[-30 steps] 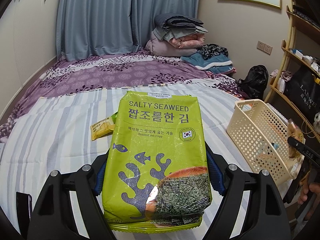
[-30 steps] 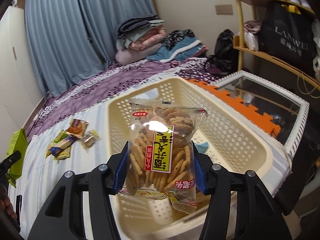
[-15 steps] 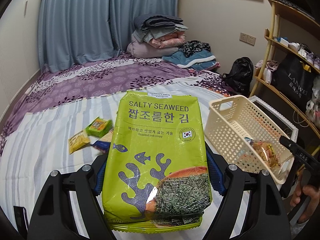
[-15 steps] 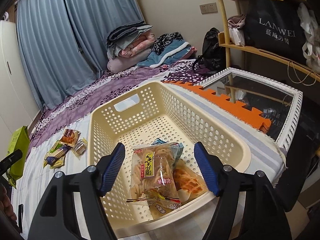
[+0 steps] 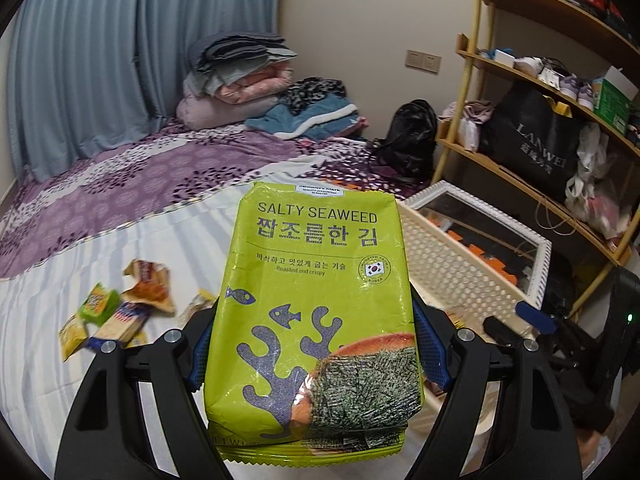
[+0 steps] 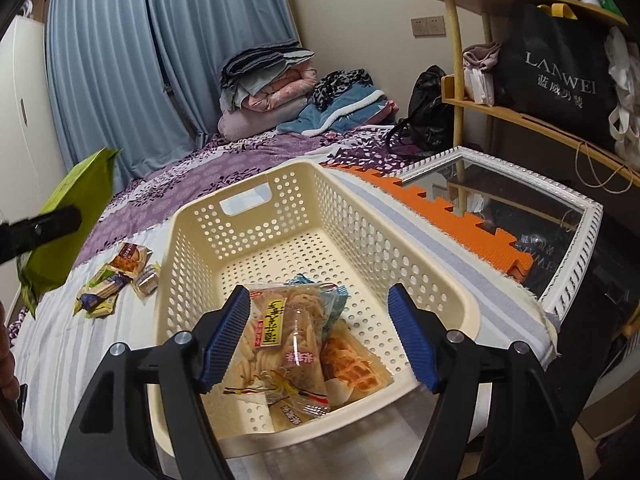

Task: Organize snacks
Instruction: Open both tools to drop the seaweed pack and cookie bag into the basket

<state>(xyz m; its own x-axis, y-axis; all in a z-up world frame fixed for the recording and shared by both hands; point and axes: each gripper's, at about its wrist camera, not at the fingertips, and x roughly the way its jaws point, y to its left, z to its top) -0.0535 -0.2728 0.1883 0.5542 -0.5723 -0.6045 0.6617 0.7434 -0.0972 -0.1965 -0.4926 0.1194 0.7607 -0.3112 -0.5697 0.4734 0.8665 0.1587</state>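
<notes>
your left gripper (image 5: 312, 344) clamps the green seaweed bag (image 5: 316, 300) upright. loose snack packets (image 5: 120, 312) lie left on the striped bedsheet (image 5: 60, 360). cream basket (image 5: 452, 264) sits right, just behind the bag.

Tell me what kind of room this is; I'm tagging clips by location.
Most likely a bedroom: a bed with purple floral bedding, folded blankets stacked against blue curtains, and a wooden shelf holding bags and shoes.

Green salty seaweed pack (image 5: 316, 312) held upright off the bed. Cream perforated basket (image 6: 280, 216) holds cracker bag (image 6: 276, 344), waffle packet (image 6: 352, 368). Small loose snacks (image 6: 116, 280) beside basket.
</notes>
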